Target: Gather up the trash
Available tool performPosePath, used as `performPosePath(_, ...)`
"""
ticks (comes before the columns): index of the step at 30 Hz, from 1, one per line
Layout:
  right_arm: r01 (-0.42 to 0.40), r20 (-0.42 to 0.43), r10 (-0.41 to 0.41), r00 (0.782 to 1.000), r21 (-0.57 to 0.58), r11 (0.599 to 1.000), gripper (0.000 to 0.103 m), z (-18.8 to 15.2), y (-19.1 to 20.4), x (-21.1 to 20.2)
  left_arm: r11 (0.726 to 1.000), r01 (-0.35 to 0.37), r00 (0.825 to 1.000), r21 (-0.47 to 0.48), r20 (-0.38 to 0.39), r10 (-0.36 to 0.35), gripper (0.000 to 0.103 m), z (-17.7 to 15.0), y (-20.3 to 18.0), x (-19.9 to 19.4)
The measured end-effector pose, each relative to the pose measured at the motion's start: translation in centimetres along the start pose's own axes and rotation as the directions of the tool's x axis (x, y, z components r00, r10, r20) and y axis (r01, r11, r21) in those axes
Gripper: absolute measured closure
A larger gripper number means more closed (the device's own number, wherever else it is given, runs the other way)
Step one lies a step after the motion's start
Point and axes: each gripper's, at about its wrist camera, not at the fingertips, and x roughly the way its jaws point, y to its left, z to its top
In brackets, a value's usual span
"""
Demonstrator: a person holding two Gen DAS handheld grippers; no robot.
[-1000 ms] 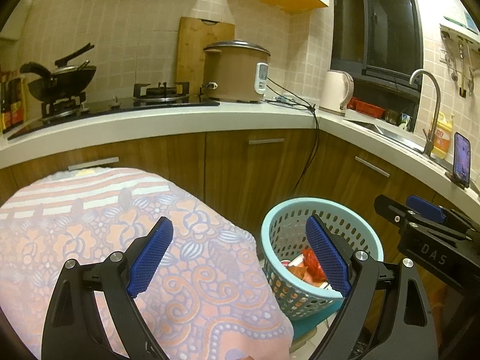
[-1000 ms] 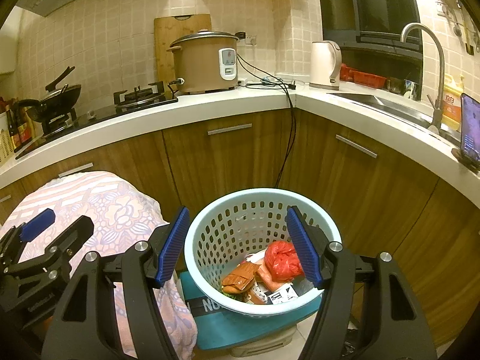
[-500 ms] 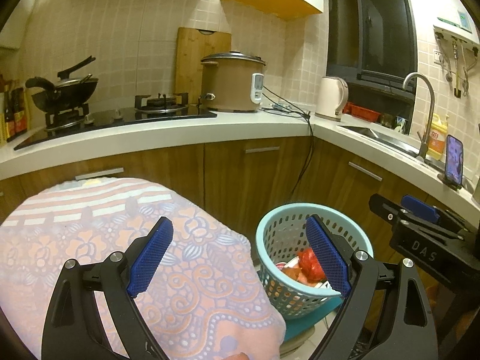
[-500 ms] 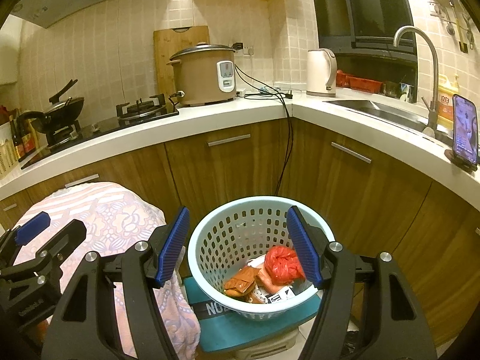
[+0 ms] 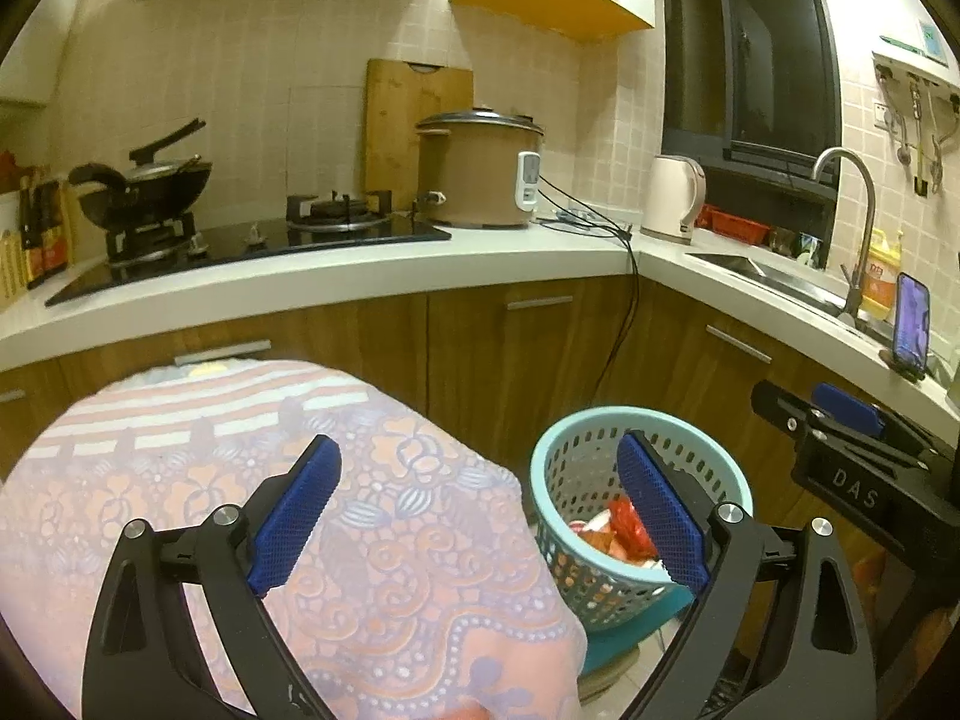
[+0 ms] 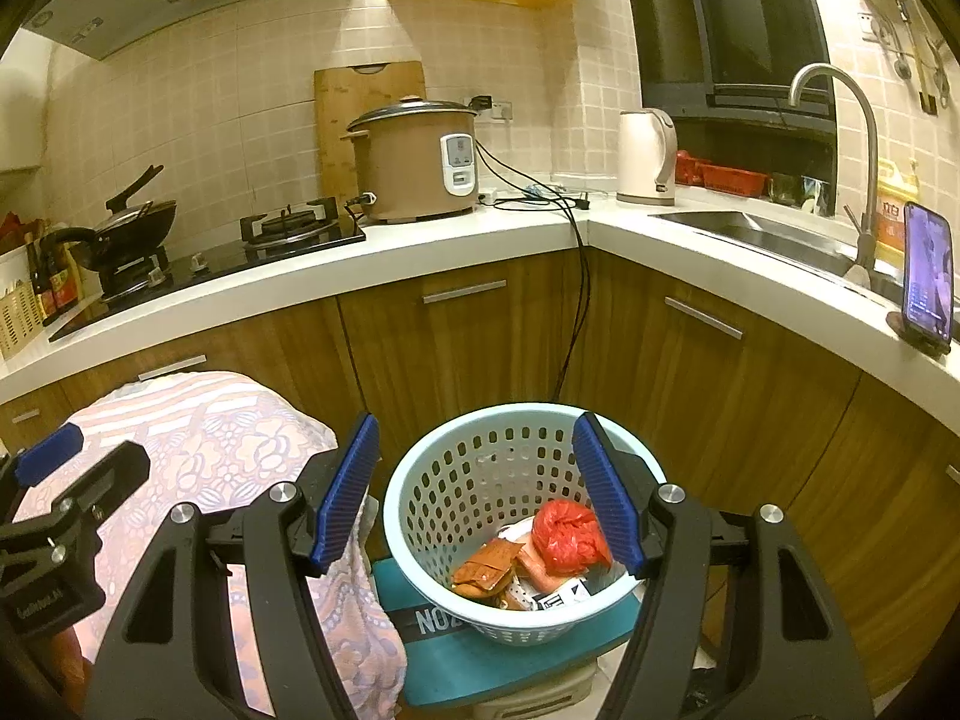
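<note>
A light blue perforated basket [image 6: 456, 480] [image 5: 570, 462] stands on a teal stool [image 6: 474, 654] by the wooden cabinets. It holds trash: a red crumpled bag [image 6: 564, 534], a brown wrapper [image 6: 486, 561] and paper scraps. My right gripper [image 6: 480, 495] hangs open above the basket with nothing between its blue pads. My left gripper [image 5: 480, 522] is open and empty too, above a table covered in a pink patterned cloth [image 5: 240, 450]. In the right wrist view the left gripper [image 6: 54, 504] shows at the left edge.
A white L-shaped counter [image 6: 420, 246] carries a gas hob with a wok [image 6: 129, 225], a brown rice cooker [image 6: 414, 159], a kettle [image 6: 645, 156], a sink with a tap [image 6: 840, 138] and a propped phone [image 6: 927, 279]. A black cord [image 6: 579, 300] hangs down the cabinet fronts.
Both grippers have risen a little and drawn back, so the basket and counter sit lower in view. Both stay open and empty.
</note>
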Motion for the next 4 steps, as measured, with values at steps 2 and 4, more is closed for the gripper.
performPosePath(2,-0.004,0.001,0.004,1.0,-0.007,1.0,0.04,0.18,0.38,-0.1,1.0,-0.005,1.0,-0.002,-0.001,0.005,0.012,-0.06,0.53,-0.22)
performPosePath(4,-0.006,0.004,0.006,1.0,-0.017,1.0,0.04,0.34,0.84,-0.17,1.0,-0.009,1.0,-0.008,0.002,0.009,0.012,-0.15,0.97,-0.56)
